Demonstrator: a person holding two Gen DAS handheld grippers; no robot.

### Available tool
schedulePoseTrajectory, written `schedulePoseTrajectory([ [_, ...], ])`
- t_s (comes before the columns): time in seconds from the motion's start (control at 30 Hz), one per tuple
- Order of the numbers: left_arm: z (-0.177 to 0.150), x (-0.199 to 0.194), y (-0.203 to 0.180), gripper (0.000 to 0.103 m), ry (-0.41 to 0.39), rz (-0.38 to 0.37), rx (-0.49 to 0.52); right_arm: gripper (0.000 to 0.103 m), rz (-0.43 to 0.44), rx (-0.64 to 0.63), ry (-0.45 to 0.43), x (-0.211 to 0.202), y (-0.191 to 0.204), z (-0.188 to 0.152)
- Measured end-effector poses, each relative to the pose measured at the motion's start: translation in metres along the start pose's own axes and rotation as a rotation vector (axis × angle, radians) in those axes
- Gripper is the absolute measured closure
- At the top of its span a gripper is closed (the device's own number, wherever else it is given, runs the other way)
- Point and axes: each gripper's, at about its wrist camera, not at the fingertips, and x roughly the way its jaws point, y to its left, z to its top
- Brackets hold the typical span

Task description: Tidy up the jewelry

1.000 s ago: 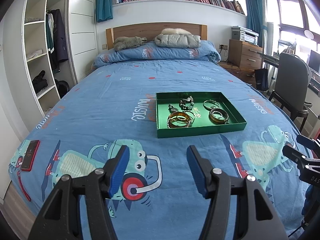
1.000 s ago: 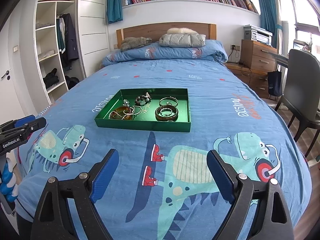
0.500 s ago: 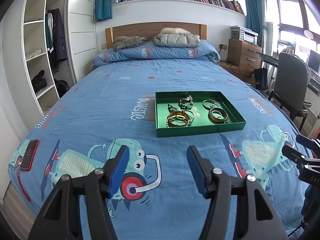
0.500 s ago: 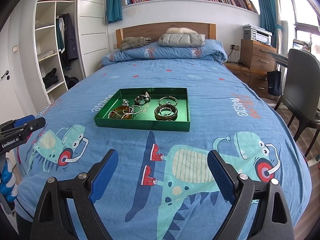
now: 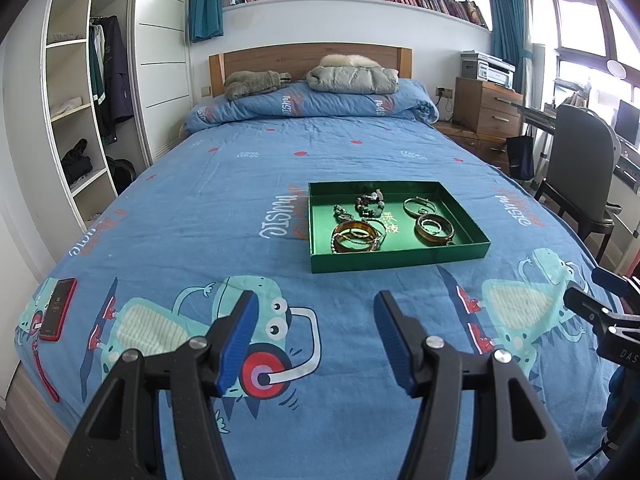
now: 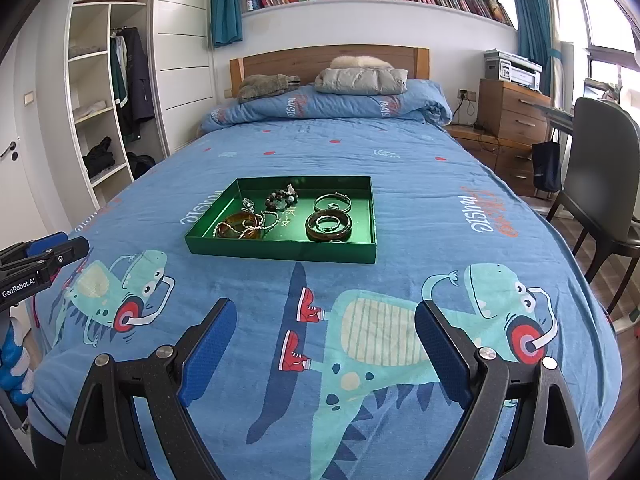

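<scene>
A shallow green tray lies on the blue bedspread. Inside it are amber bangles, a dark brown bangle, a thin silver bangle, a dark bead bracelet and small chains. My left gripper is open and empty, above the bedspread short of the tray. My right gripper is open wide and empty, also short of the tray.
A red phone lies at the bed's left edge. Folded quilt and pillows sit at the headboard. A wardrobe stands left; a grey chair and wooden drawers stand right.
Both grippers have drifted slightly back from the tray, which sits a little farther up in both views. Both stay open and empty.
</scene>
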Motion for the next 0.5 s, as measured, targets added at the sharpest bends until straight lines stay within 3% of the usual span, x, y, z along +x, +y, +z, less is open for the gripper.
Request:
schedulePoseTrajectory([
  [0.5, -0.0032, -0.0007, -0.0049, 0.045, -0.003, -0.01, 0.002, 0.013, -0.016, 0.002, -0.001, 0.0008, -0.0064, 0.0003],
])
